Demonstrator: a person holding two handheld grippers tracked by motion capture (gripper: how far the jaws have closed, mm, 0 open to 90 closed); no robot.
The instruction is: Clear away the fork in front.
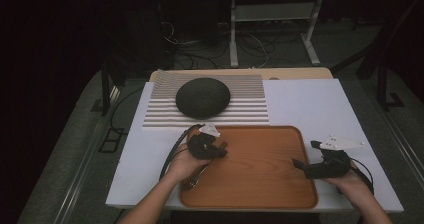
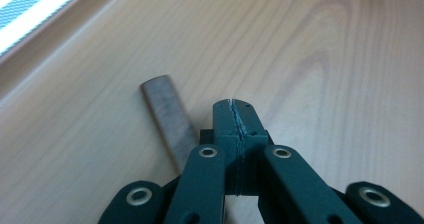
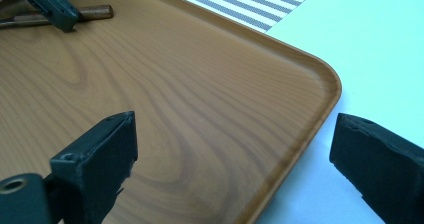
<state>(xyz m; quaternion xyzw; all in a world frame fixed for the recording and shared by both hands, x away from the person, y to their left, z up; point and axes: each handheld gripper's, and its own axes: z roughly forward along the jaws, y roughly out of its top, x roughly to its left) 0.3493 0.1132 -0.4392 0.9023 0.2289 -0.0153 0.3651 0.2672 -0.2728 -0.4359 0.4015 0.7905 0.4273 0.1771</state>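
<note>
Wood tray (image 1: 260, 184): orange-brown with a raised rim, nearest the person on the white table (image 1: 310, 104); both grippers work over it.
Right gripper (image 1: 302, 165): held at the tray's right edge, its fingers (image 3: 100, 154) set wide apart with nothing between them. In the right gripper view one finger hangs over the tray's wood, the other over the white table past the rounded rim corner.
Left gripper (image 1: 222, 151): over the tray's left part, its fingers (image 2: 225, 119) pressed together tip to tip, the seam between them closed. They grip nothing that can be seen.
Brown stick (image 2: 167, 119): a flat, narrow wooden-looking piece lying on the tray just beside the closed left fingers, on their left in the left gripper view, running back under the gripper body. Whether it touches the fingers cannot be told. In the right gripper view it lies behind the left fingers, at the tray's far corner.
Striped mat (image 1: 250, 109): grey and white, on the table beyond the tray, ahead of the left fingers.
Dark dome (image 1: 202, 97): a round, dark, textured object resting on the mat, well beyond both grippers.
</note>
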